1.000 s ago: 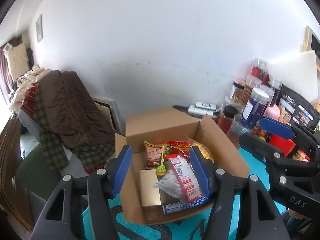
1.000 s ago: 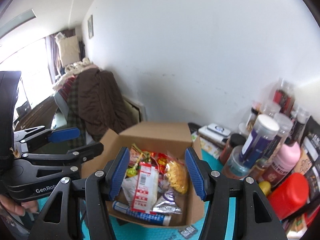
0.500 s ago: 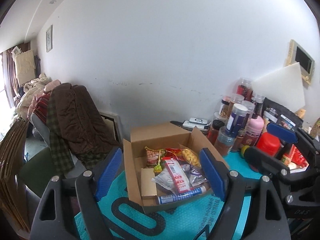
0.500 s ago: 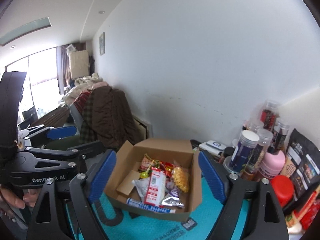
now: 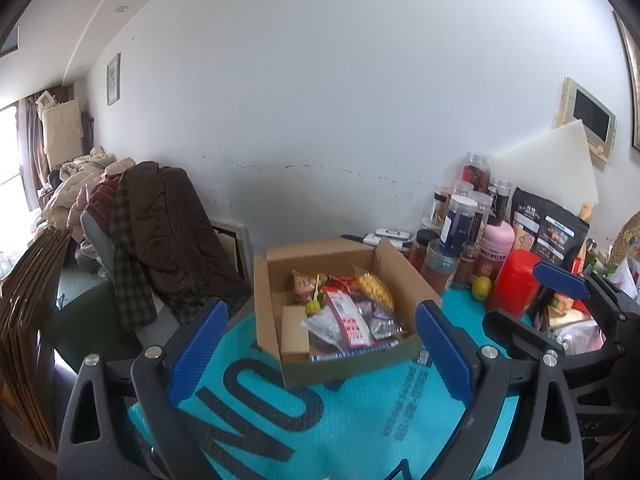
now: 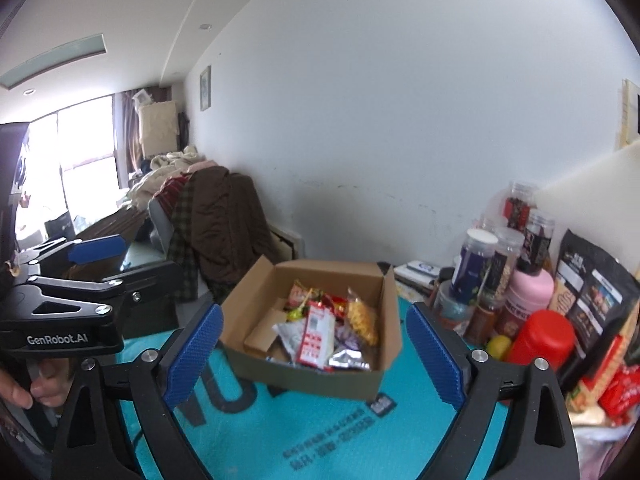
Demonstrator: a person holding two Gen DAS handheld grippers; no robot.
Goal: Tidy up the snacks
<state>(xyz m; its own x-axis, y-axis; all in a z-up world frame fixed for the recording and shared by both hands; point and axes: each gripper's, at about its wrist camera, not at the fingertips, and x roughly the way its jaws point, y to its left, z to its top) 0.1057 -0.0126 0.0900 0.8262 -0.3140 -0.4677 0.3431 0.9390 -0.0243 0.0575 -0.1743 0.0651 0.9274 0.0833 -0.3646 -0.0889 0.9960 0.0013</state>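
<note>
Both grippers, left gripper (image 5: 320, 344) and right gripper (image 6: 314, 350), have been drawn back from the snack box (image 5: 336, 304), jaws opening and empty, so the packed box is left free on the worktop (image 5: 360, 412).

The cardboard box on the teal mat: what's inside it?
The cardboard box holds snack packets: a red-and-white packet on top, a yellow bag, silver wrappers and a blue tube. Whatever lies underneath them is covered.

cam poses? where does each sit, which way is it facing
Left wrist: on the left gripper, looking forward and down at the snack box; right gripper at right edge.
Right wrist: on the right gripper, same aim; left gripper and a hand at left.
Shared: box, jars, teal mat. Both jaws opening, empty.
</note>
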